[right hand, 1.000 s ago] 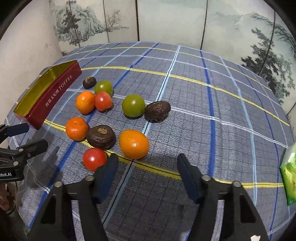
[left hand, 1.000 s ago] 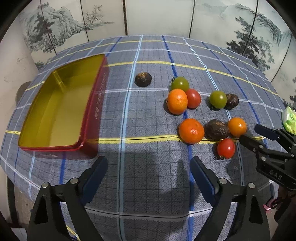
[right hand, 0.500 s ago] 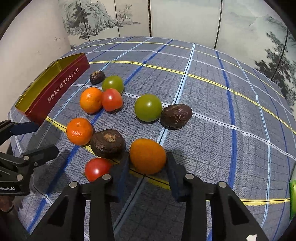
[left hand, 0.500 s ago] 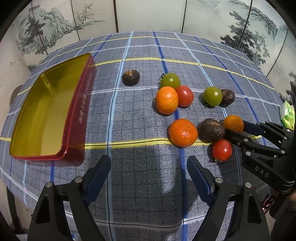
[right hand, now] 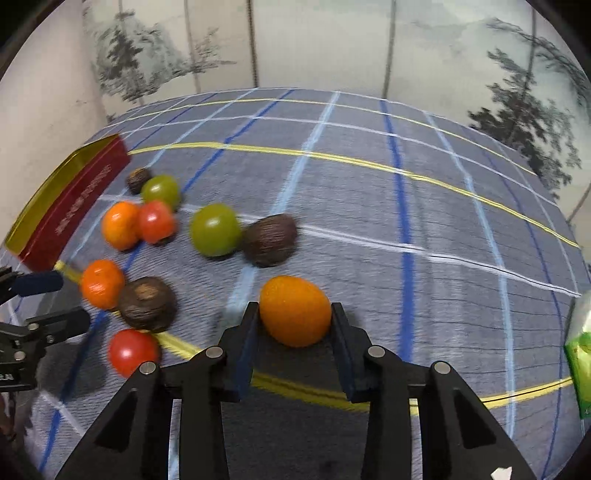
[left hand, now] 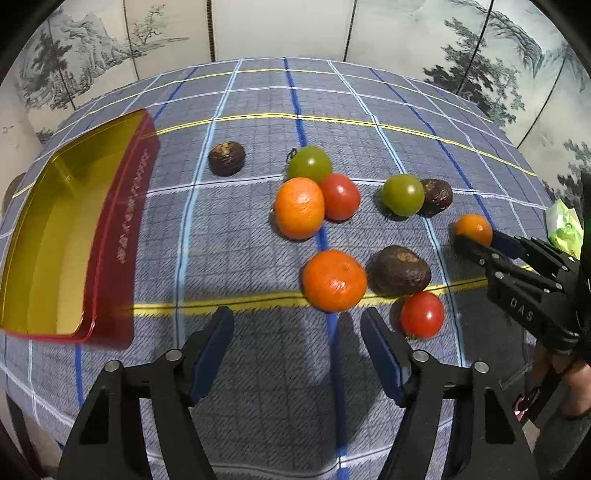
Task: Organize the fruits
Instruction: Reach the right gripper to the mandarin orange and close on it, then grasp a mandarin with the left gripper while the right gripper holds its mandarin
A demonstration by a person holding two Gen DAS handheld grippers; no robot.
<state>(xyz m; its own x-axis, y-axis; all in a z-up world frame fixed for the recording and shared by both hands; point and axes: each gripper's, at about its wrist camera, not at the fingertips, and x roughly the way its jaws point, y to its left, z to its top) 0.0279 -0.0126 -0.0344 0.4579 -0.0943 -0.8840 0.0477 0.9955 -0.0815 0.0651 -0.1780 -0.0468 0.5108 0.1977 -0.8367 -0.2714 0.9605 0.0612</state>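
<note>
Right tool [right hand: 295, 325] closed onto orange [right hand: 294, 310]; "DAS" printed on body.

Background-wise we've got a round table covered with a grey-blue checked tablecloth [left hand: 258, 236] crossed by blue, white and yellow stripes, and it fills most of both views. Behind it stands a folding screen [left hand: 280, 29] with pale panels painted in ink-wash style, misty hills and dark pine trees, split by thin dark seams, and we can see a plain off-white wall [right hand: 40, 110] on the left side in the right wrist view. Over at the right edge of the table there's a bright green packet [left hand: 565, 229], but it's too cut off for us to read anything on it.
</note>
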